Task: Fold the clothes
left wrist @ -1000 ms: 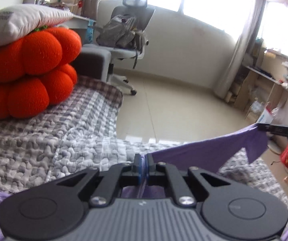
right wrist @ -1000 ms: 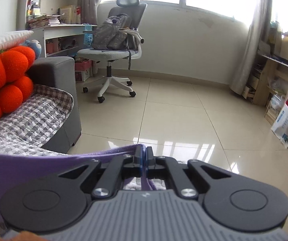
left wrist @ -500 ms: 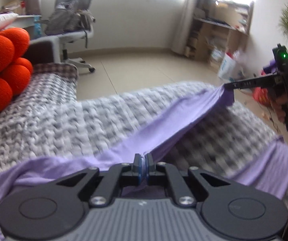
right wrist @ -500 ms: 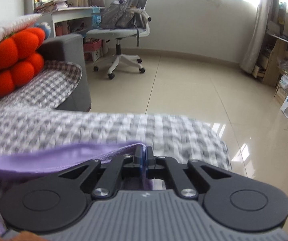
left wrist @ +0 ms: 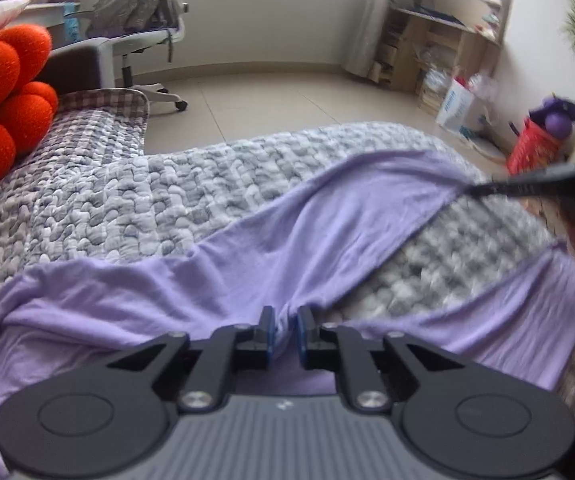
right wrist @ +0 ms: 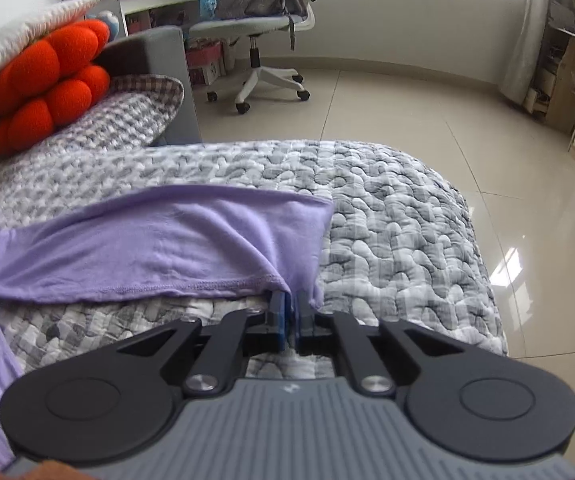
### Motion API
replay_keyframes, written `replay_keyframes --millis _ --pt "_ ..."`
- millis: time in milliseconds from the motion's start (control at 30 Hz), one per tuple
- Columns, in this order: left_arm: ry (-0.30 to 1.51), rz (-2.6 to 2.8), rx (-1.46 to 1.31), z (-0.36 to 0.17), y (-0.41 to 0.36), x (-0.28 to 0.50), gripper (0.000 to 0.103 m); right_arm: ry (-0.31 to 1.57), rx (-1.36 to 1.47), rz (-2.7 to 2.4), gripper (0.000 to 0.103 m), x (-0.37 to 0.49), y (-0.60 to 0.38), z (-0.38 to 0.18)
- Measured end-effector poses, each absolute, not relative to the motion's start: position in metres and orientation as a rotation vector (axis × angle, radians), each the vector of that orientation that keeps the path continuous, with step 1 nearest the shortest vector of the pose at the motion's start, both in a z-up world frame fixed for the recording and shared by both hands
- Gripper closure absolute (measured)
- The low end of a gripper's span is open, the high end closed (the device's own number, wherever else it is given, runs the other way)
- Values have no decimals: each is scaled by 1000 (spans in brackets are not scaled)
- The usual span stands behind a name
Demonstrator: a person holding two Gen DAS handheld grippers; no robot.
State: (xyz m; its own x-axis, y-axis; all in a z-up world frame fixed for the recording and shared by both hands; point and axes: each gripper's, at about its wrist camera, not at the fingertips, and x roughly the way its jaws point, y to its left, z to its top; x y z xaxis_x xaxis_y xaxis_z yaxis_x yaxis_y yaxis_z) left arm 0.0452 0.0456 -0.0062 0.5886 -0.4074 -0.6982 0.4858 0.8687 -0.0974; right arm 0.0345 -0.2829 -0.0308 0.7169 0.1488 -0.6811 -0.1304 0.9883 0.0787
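Observation:
A lilac garment (left wrist: 287, 232) lies spread across the grey quilted sofa cover (left wrist: 127, 200). My left gripper (left wrist: 285, 320) is low over its near edge. The jaws are opening, with a narrow gap and a slack fold of the cloth between the pads. In the right wrist view the garment's hemmed corner (right wrist: 147, 248) drapes over my right gripper (right wrist: 292, 300). Its jaws are opening too, a thin gap showing with cloth over the tips. The right gripper (left wrist: 475, 191) also shows blurred at the far right of the left wrist view, at the cloth's corner.
An orange lumpy cushion (right wrist: 51, 84) and a white pillow sit at the sofa's left end. An office chair (right wrist: 263, 12) with a bag stands on the tiled floor beyond. Shelves (left wrist: 439, 40), a box and a red bag (left wrist: 535, 148) line the right side.
Both grippers came down toward the sofa and the stretched lilac cloth settled onto the cover. Both pairs of jaws, pinched tight before, now stand slightly apart.

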Motion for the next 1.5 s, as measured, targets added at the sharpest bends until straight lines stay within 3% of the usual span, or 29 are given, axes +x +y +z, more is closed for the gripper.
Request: replay_keyframes --millis 67,133,233,267,300,367,400,467,1500 --pt "756 -485 62 -4 34 49 70 742 32 153 90 34 -281 -32" --pt "722 -419 18 -8 17 55 61 727 38 155 90 34 -277 -35" --pt "705 -327 -10 -28 -14 63 57 675 23 154 80 28 -268 -44" --pt "690 -291 1 -36 -23 63 53 652 25 156 69 26 -266 -47" --pt "658 -262 18 -42 -31 61 49 630 27 158 65 24 -264 -51" --pt "610 -206 70 -49 -45 58 13 599 26 168 45 22 -261 -55" --pt "622 -180 72 -51 -47 59 10 598 4 172 38 21 -257 -56" --pt "636 -147 61 -53 -47 60 0 602 -38 172 0 20 -249 -58" --pt "647 -126 63 -56 -45 59 0 654 -44 128 0 20 -243 -62"
